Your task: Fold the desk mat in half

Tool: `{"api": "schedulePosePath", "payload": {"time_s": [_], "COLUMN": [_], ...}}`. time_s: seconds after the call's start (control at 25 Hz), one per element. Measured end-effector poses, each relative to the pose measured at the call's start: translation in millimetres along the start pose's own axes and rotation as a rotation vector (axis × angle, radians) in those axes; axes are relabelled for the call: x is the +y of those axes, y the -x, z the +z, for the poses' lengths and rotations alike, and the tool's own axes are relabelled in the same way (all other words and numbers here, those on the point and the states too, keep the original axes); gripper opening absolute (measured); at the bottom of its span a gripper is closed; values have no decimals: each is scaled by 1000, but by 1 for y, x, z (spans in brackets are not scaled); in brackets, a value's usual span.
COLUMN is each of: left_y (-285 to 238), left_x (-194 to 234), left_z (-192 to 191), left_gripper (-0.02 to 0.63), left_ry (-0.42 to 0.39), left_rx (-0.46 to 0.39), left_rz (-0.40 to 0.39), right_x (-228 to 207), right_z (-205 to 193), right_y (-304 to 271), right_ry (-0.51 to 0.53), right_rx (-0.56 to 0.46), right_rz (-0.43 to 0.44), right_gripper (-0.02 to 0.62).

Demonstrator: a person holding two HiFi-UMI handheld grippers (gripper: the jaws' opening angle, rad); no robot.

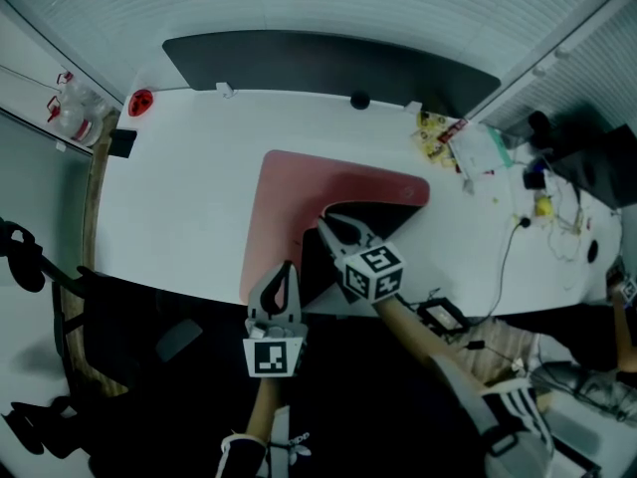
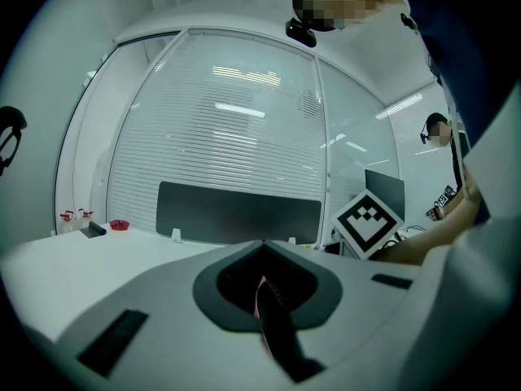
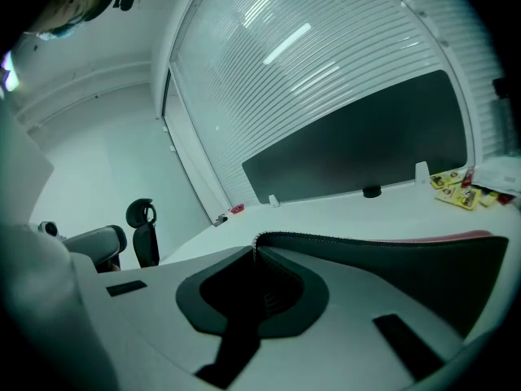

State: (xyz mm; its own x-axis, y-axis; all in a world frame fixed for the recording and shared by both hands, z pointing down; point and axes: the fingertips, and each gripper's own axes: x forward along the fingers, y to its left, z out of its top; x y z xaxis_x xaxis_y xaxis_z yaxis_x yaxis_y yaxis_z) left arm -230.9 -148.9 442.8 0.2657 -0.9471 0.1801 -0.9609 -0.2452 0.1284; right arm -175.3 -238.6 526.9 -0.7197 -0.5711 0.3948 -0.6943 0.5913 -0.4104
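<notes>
Head view steeply above desk [image 1: 169, 207], gripper views low, both facing back panel [image 2: 236, 212]

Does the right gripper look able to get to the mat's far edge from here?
Probably yes. The right gripper, shut on a lifted near corner of the desk mat, has only bare mat between it and the far edge; nothing lies on that stretch.

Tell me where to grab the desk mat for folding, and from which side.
Grip the desk mat by its near corners, coming from the desk's near edge: it is thin and flat, so only its rim offers purchase. The left tongs and right tongs pinch there, right corner lifted.
</notes>
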Motion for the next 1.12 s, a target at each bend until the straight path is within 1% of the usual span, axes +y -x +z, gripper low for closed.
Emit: {"api": "schedulePosePath", "payload": {"time_s": [0.24,0.52,0.88,1.12], "left_y": [-6,-12,-26,-36], "left_x": [19,39,60,68], "left_z": [5,4,0,-6], "left_gripper": [2,2,2,2], "left_ry": [-5,5,20,38], "left_rx": [-12,2,28,50], "left_rz": [-11,-3,10,15], "right_x": [-1,-6,-7,-14], "right_z": [9,18,26,32], "right_y": [-27,-55,-99,-126], "right_ry": [4,-15,-20,-48], "right_rx": [0,4,27,25], "right_rz": [-14,-27,-13,-17], "right_gripper": [14,14,14,14]}}
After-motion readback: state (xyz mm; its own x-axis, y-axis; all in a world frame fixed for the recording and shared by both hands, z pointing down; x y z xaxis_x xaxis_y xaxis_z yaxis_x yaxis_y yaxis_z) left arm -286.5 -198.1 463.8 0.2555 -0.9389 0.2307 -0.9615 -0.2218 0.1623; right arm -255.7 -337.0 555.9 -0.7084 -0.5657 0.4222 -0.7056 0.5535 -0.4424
